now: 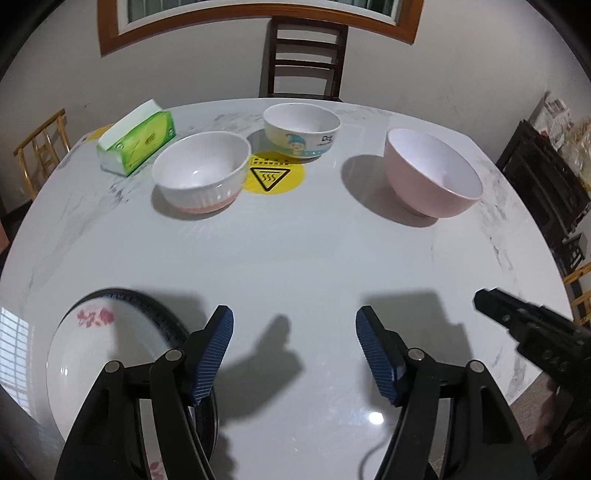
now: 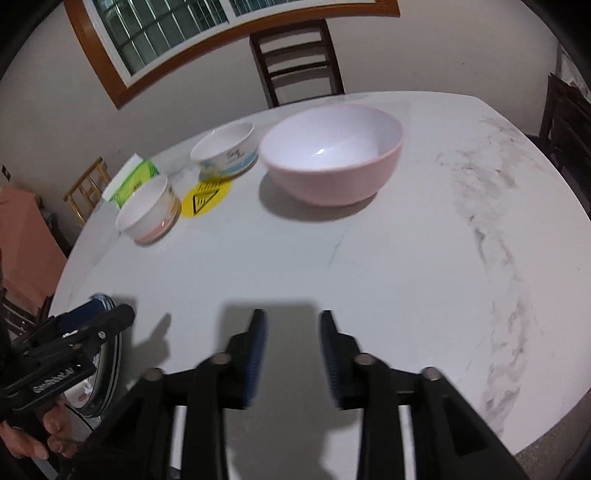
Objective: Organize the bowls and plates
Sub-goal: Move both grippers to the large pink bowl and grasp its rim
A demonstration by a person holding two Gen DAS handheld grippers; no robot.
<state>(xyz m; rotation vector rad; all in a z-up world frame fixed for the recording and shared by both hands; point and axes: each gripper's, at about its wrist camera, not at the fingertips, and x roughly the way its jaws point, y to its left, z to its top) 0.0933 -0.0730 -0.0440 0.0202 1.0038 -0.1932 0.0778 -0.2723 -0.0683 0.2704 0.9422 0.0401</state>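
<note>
My jaws stood open, empty, over the white marble counter (image 1: 295, 258); dark chair (image 1: 304, 55) and window (image 2: 166, 33) behind.

White marble-patterned counter (image 1: 295, 251) seen in both views, grey veining along its right side. Green tissue pack (image 1: 138, 142) lying at the far left of the counter, white tissue showing at its top. Round yellow warning sticker (image 1: 275, 175) with a black triangle stuck flat mid-counter. Dark wooden chair (image 1: 304, 55) set behind the far edge, against a pale wall. Wood-framed window (image 2: 155, 33) with a grille above it. Light wooden chair (image 1: 42, 147) at far left. Dark furniture (image 1: 543, 184) at right, partly cropped.
</note>
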